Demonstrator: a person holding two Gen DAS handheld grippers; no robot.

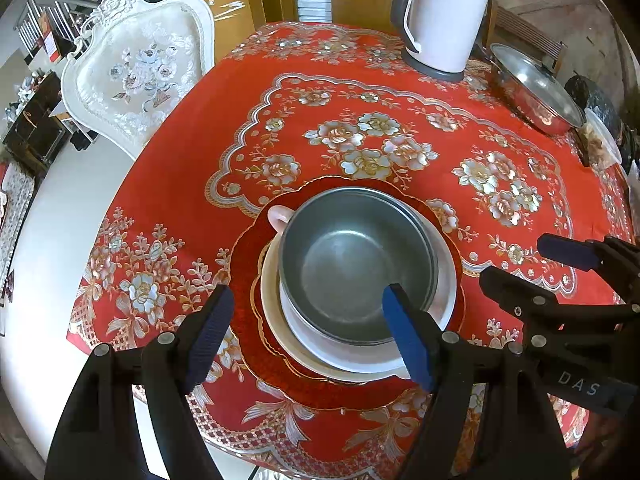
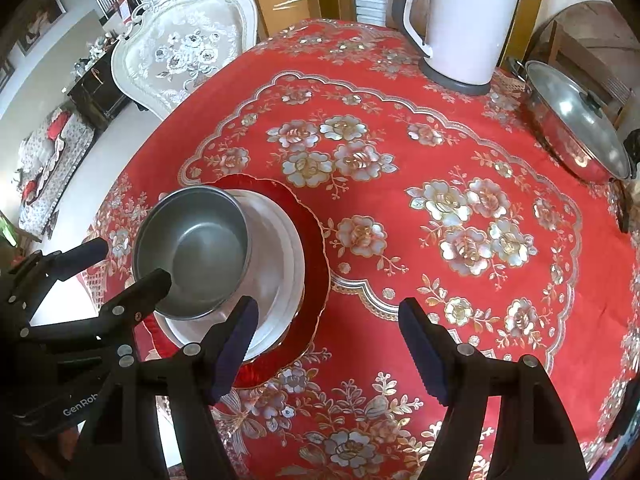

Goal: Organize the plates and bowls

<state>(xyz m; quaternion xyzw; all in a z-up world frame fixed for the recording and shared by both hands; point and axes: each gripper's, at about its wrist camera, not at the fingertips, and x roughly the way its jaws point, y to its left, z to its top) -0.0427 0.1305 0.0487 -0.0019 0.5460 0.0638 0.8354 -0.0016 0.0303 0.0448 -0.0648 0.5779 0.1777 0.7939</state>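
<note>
**Both grippers spread wide at a finished stack**

The left gripper [image 1: 308,336] hangs over the near side of the stack with its jaws wide apart and nothing between the pads; its right finger [image 1: 408,340] crosses in front of the grey bowl's near rim, and the pictures do not settle whether it touches; its left finger [image 1: 210,336] stands clear of the plate, over the cloth. The right gripper [image 2: 326,346] is likewise wide and empty, just to the right of the stack; its left finger [image 2: 236,344] overlaps the white bowl's edge in its own view; its right finger [image 2: 424,348] is over bare cloth.

The grey bowl [image 1: 354,264] sits upright inside the white bowl [image 1: 348,354], tilted a little toward the left; a pale handle [image 1: 278,216] pokes out at the far left; both rest on a red plate [image 1: 244,280] with a scalloped gold rim; the plate lies near the table's front edge, on a red flowered cloth [image 1: 400,120].

Farther back stand a white kettle [image 1: 440,20] and, to its right, a steel pot [image 1: 536,90] under a glass lid; a white chair [image 1: 140,68] sits at the table's left.
</note>
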